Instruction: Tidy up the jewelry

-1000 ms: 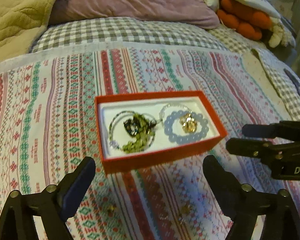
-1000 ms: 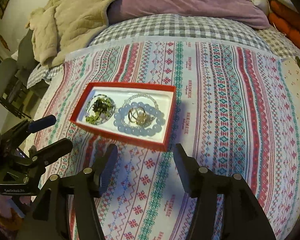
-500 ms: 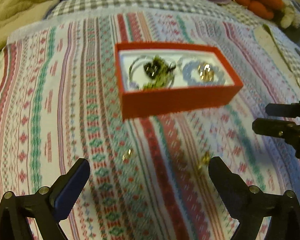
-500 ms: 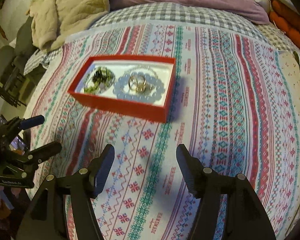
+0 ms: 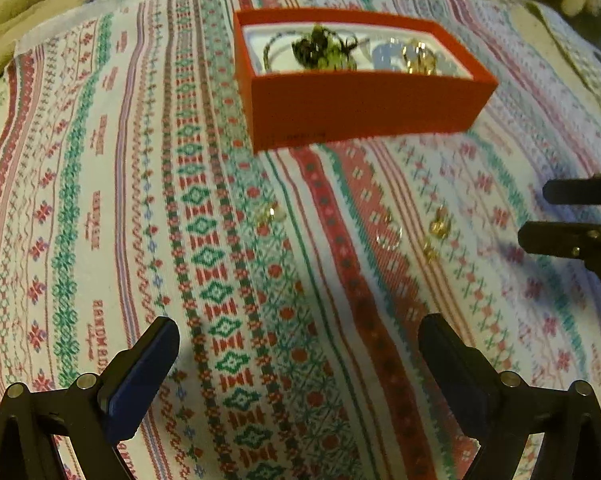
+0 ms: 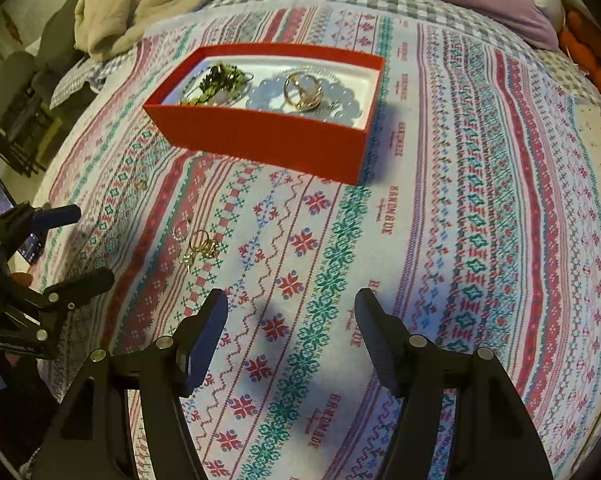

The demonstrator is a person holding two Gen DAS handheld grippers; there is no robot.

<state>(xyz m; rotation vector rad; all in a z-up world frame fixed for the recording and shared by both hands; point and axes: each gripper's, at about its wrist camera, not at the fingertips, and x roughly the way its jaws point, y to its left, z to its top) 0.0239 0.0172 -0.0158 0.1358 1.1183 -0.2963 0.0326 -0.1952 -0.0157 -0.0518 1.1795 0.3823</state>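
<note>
Left hand-held gripper (image 5: 298, 344): jaws spread wide, nothing between them, pitched steeply downward; jaws have just been opening. Right hand-held gripper (image 6: 290, 316): jaws parted, narrower than the left, empty, likewise angled steeply down. In each wrist view the other gripper shows at the frame edge, so the two sit side by side, apart, not touching
</note>
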